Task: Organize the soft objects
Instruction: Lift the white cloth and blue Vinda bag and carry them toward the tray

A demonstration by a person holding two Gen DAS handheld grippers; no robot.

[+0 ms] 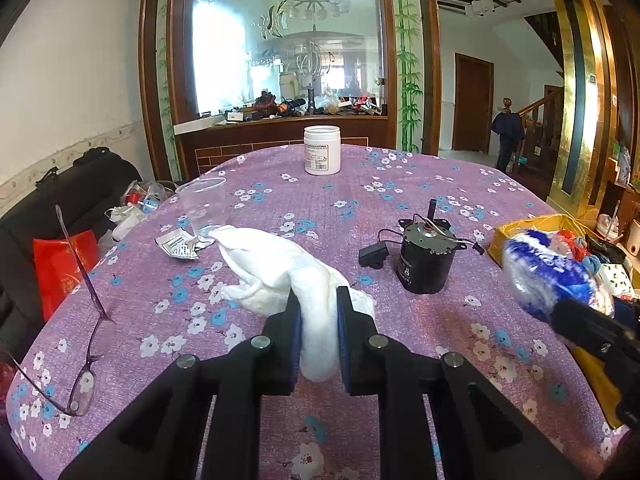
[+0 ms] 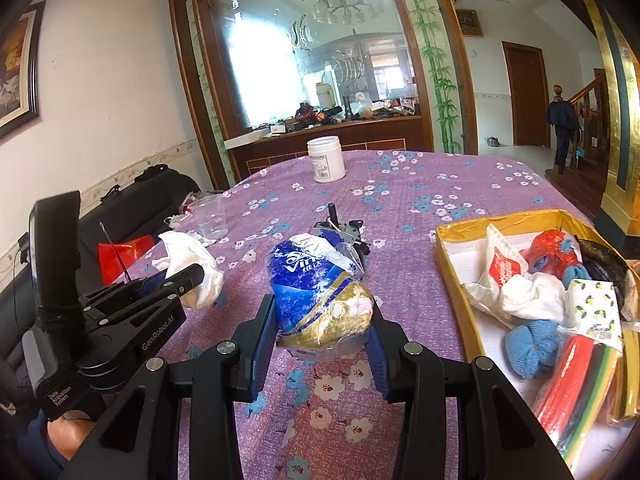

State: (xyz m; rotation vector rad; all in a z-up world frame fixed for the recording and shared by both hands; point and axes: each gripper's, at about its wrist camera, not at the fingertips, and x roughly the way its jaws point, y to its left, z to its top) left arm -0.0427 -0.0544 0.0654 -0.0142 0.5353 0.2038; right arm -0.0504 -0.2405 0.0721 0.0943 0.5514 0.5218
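While the left gripper (image 1: 316, 320) has its jaws pinching one end of a white cloth (image 1: 280, 264), the rest of that cloth trails away across the bench (image 1: 400, 208) with its purple flowered cover, its far corner just beside a clear plastic cup (image 1: 204, 204). To the right, the right gripper (image 2: 324, 332) has its jaws clamped on a crumpled blue and gold plastic packet (image 2: 320, 284), held above the cover near the yellow-rimmed box (image 2: 452, 264). That box already holds a white cloth, blue rolled fabric, a red bag and coloured strips. A black motor (image 1: 426, 260), a white jar (image 1: 322, 150) and spectacles (image 1: 80, 360) also sit on the bench.
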